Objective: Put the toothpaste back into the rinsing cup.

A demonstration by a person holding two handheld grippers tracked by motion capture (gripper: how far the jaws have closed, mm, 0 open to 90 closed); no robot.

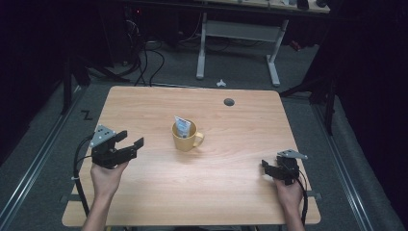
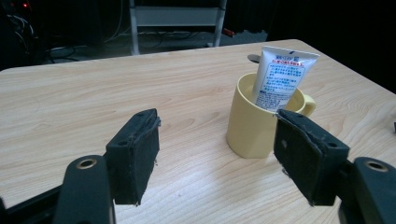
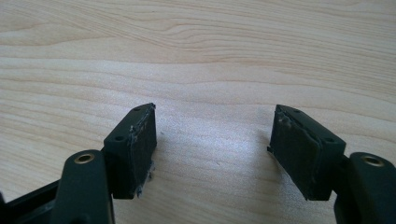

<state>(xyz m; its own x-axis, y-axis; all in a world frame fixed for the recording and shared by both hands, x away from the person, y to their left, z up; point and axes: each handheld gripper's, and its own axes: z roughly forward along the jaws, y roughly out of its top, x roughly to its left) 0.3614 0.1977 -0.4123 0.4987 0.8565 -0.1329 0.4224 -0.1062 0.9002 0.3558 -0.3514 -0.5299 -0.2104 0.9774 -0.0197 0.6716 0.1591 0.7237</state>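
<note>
- The mug (image 1: 185,137) is seen near the middle of the counter (image 1: 144,202), yellow and upright; its handle is turned toward the right side in the high view
- A tube (image 1: 182,126) is stood inside the mug, white with blue print, leaned against the rim; its flat crimped end is uppermost
- The left claw (image 1: 130,142) is held above the counter's left part, well apart from the mug; its jaws are spread wide and nothing is gripped; in the left gripper view the mug (image 2: 252,119) and tube (image 2: 279,77) are seen beyond the right-hand jaw, which overlaps the mug's lower side in the picture; contact cannot be told
- The right claw (image 1: 267,169) is held near the counter's right edge, far from the mug; in the right gripper view its jaws are parted wide over bare wood, with nothing between them
- A round grey hole (image 1: 229,102) is seen in the counter toward the far edge
</note>
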